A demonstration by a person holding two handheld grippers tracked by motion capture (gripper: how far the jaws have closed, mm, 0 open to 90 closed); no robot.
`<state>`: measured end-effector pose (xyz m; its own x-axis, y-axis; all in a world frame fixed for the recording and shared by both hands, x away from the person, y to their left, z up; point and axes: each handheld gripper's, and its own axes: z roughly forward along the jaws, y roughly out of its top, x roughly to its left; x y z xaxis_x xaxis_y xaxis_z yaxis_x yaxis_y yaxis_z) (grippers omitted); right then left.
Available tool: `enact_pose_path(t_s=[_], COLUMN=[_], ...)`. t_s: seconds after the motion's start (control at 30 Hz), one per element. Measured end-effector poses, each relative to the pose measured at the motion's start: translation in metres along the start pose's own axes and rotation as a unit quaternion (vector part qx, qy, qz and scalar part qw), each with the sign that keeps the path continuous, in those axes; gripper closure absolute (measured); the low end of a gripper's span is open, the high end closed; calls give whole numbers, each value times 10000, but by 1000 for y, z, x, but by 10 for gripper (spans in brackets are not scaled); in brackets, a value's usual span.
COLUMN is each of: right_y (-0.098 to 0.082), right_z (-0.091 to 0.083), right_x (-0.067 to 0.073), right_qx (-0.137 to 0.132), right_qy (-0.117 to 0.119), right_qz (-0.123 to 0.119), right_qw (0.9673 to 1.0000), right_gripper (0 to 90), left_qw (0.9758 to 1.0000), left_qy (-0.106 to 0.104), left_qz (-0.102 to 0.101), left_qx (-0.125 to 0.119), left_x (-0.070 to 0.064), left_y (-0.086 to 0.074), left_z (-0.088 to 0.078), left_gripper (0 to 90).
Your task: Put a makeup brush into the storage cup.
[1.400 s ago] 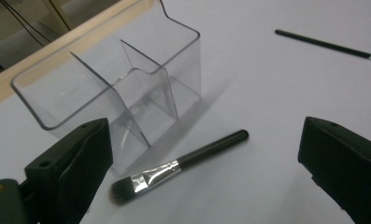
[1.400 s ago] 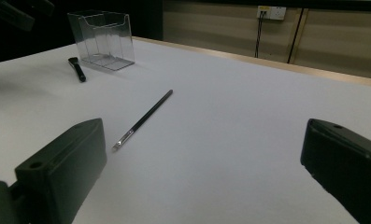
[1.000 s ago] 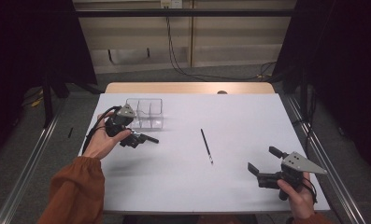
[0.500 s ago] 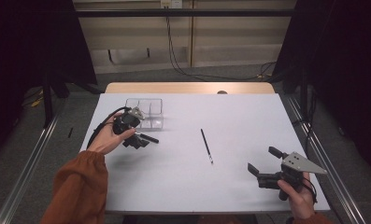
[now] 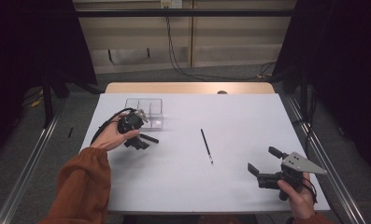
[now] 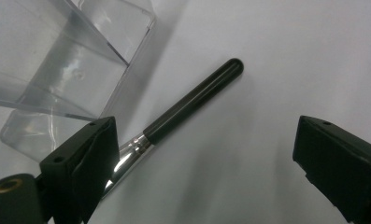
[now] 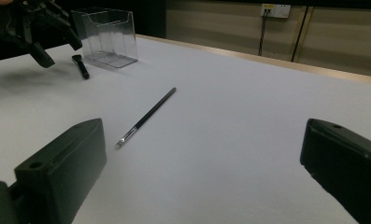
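Your left gripper (image 5: 141,140) is hovering just above a short makeup brush (image 6: 183,112) that is lying flat on the white table (image 5: 248,116), just beside the near edge of the clear plastic organizer box (image 5: 148,108). Its jaws are standing wide apart and are holding nothing, with the brush lying between them in the left gripper view. The brush is looking light and stiff, with a smooth black handle and a shiny metal band, so it may be slippery and may roll on the table. Try taking hold around the middle of the black handle, close to the metal band, and not on the rounded tip. Squeeze gently, because it is thin. Your right gripper (image 5: 265,169) is waiting near the near right corner, well apart from everything, and its jaws are also wide and holding nothing. A long thin brush (image 5: 206,145) is lying alone in the middle of the table, between your two grippers. It is looking very light too.
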<state>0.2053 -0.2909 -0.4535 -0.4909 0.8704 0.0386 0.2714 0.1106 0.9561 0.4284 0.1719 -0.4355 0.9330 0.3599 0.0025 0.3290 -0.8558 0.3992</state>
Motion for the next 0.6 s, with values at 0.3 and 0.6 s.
enact_pose_path(t_s=[0.3,0.6], right_y=[0,0], right_z=[0,0], right_x=[0,1], right_qx=[-6,4], right_qy=[38,38], right_qz=[15,-9], right_qw=[10000,10000], right_gripper=[0,0], left_qw=[9996,9994], left_qy=[-275,-229], left_qz=[-70,58], left_qx=[41,240], left_x=[6,11], left_y=[0,1], left_z=[4,10], left_gripper=[68,101])
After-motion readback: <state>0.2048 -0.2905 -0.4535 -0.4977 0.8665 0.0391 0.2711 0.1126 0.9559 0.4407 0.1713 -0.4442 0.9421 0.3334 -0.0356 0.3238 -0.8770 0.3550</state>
